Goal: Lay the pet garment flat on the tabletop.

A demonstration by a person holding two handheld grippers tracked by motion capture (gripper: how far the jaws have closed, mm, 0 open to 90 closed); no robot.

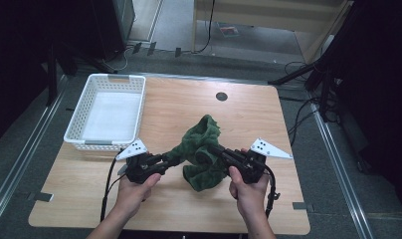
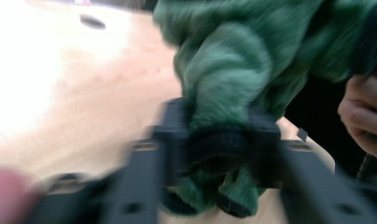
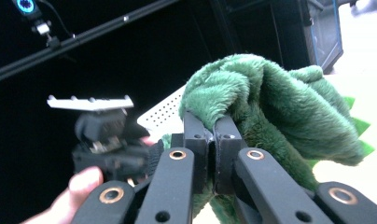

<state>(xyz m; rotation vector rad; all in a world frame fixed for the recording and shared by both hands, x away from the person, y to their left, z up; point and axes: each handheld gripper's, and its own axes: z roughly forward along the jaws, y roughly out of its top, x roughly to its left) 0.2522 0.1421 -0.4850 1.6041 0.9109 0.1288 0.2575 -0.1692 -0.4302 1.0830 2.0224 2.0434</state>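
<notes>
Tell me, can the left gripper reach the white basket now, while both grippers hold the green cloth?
Probably not freely. The left gripper is shut on the green cloth, and the right gripper clamps it too. The white basket is close, nothing between, but the cloth ties them together.

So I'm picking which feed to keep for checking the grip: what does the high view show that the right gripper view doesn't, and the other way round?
High view alone: the whole wooden table, the round hole in it, the full white basket, and both forearms coming in from the bottom.

Right gripper view alone: a close look at the right gripper, its jaws pressed together on a fold of the green plush cloth.

Both: the cloth, the left gripper with its grey plate, and part of the basket.
</notes>
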